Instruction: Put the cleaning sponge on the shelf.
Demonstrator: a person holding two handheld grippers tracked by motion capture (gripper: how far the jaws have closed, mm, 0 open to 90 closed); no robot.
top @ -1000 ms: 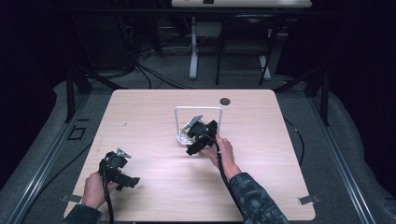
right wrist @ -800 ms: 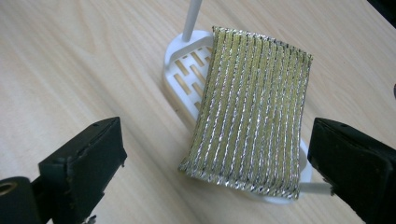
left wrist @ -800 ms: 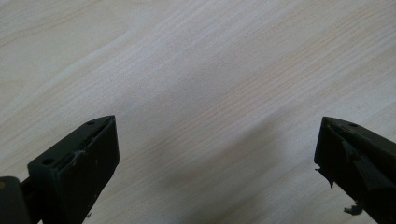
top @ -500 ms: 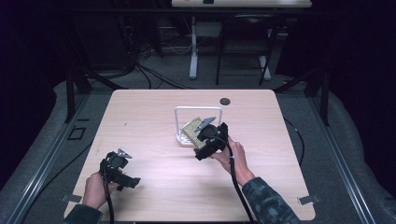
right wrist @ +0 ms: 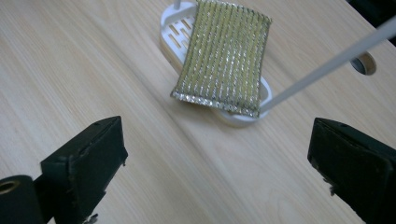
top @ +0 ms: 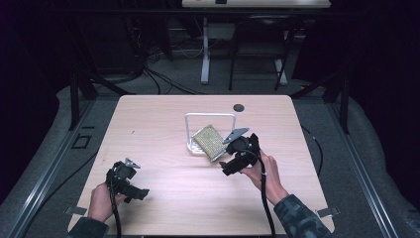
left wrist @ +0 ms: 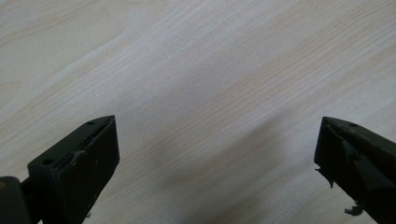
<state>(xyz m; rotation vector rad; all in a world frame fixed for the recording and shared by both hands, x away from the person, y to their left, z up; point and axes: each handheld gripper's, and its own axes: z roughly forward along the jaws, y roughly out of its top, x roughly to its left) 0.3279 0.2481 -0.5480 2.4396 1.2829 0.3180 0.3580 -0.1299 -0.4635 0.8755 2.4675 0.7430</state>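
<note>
A gold-green scrubbing sponge (top: 208, 140) (right wrist: 223, 57) lies tilted on a small white slotted rack (top: 190, 145) (right wrist: 173, 29) with a tall white wire frame (top: 210, 116), in the middle of the wooden table (top: 163, 186). My right gripper (top: 225, 161) (right wrist: 215, 154) is just right of and in front of the rack, open, with nothing between its jaws, a short way from the sponge. My left gripper (top: 132, 187) (left wrist: 215, 158) is held low at the front left, open over bare wood.
A round dark cable hole (top: 238, 107) (right wrist: 365, 63) sits in the table behind the rack. One thin white rod of the frame (right wrist: 327, 63) crosses the right gripper view. Dark floor, cables and table legs lie beyond the far edge.
My right gripper has drawn back from the rack toward the front right and let go of the sponge, which now rests on the rack. The left gripper has stayed put.
</note>
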